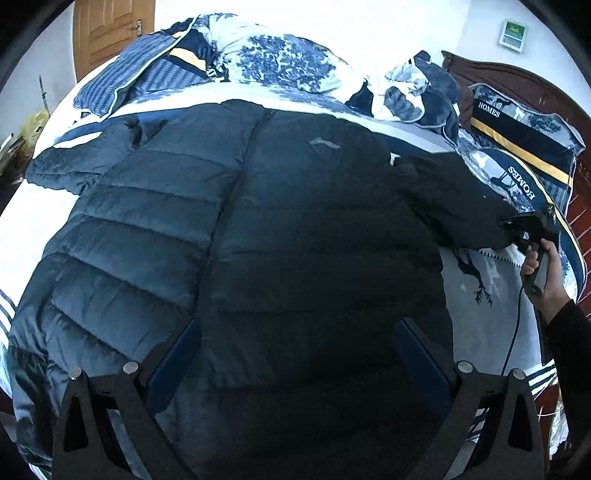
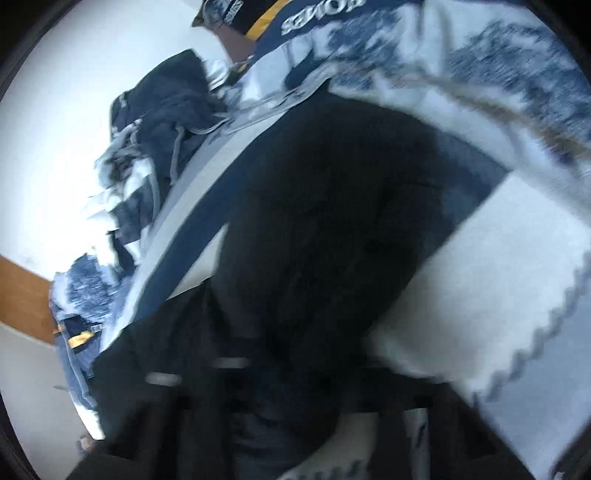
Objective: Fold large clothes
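Observation:
A dark navy puffer jacket (image 1: pixel 236 229) lies spread front-up on the bed, zip down its middle, one sleeve out to the left and one to the right. My left gripper (image 1: pixel 295 354) is open and empty, hovering above the jacket's lower part. My right gripper (image 1: pixel 511 232) is at the cuff of the right sleeve (image 1: pixel 450 199) and looks shut on it. The right wrist view is blurred; the dark sleeve (image 2: pixel 332 229) fills its middle and runs down between the fingers.
The bed sheet (image 1: pixel 480 280) is white and blue. A crumpled blue-and-white quilt (image 1: pixel 288 62) lies behind the jacket. Pillows marked HOMES (image 1: pixel 524 155) lean on the wooden headboard (image 1: pixel 517 85) at right. A wooden door (image 1: pixel 107 33) stands at back left.

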`<act>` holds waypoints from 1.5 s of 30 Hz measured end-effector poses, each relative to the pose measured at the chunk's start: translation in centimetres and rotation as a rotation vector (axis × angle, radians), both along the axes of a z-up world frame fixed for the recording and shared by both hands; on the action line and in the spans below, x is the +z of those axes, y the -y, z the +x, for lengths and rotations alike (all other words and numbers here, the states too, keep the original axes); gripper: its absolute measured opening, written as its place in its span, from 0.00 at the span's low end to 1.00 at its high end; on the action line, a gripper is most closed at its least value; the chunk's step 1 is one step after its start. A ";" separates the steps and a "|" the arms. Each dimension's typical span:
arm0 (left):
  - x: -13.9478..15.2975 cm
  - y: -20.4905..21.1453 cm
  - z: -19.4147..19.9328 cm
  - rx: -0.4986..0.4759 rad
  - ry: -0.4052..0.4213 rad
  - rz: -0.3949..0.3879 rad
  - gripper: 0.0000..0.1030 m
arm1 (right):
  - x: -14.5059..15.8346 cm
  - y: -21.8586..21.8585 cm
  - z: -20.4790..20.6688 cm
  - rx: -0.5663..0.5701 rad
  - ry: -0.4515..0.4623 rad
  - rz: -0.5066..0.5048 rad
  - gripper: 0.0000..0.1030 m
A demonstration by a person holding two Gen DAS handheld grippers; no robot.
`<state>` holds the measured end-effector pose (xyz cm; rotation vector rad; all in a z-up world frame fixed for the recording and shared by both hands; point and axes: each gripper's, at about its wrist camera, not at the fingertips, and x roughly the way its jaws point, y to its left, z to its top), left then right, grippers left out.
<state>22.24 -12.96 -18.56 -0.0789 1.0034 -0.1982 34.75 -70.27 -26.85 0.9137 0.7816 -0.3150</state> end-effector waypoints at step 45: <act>-0.2 -3.1 4.1 0.122 0.015 0.239 1.00 | 5.5 -30.0 -9.1 0.435 0.228 0.170 0.83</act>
